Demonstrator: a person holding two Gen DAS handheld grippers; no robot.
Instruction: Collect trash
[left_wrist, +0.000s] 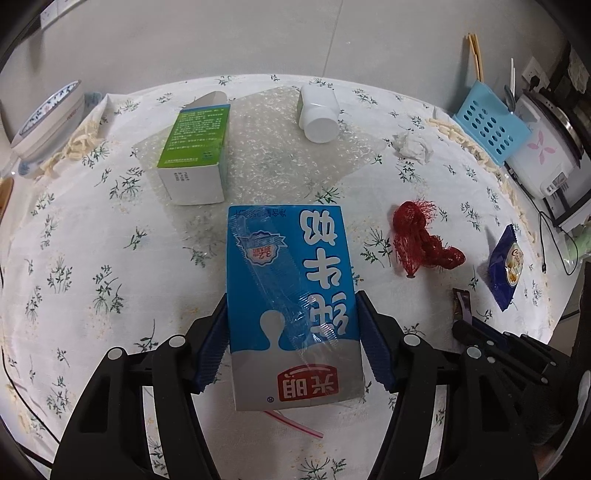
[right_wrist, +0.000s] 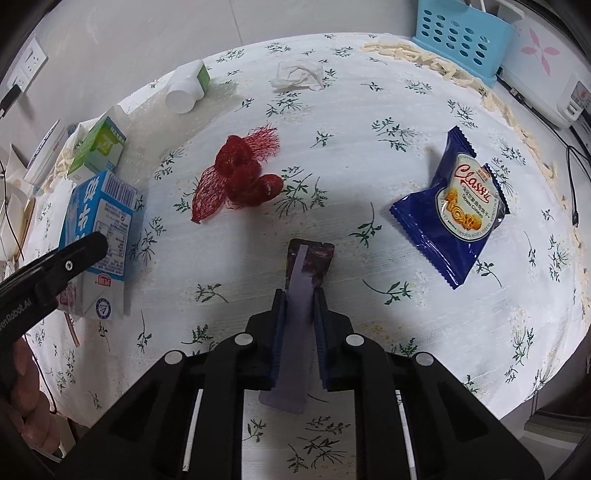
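One milk carton (left_wrist: 291, 306) fills the left tool (left_wrist: 291, 332) (one purple wrapper (right_wrist: 301, 332) pinched by the right tool (right_wrist: 299, 306)).

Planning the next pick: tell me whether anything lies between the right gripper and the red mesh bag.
Nothing visible does: only bare tablecloth separates the right gripper, shut on a purple wrapper, from the red mesh bag.

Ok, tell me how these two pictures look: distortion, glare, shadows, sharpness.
Left wrist view: strong fisheye bend, dark corners; glare on the film over the milk carton; sharp throughout. Right wrist view: same bend; a soft shadow on the tablecloth ahead of the right gripper; cookie packet print crisp.
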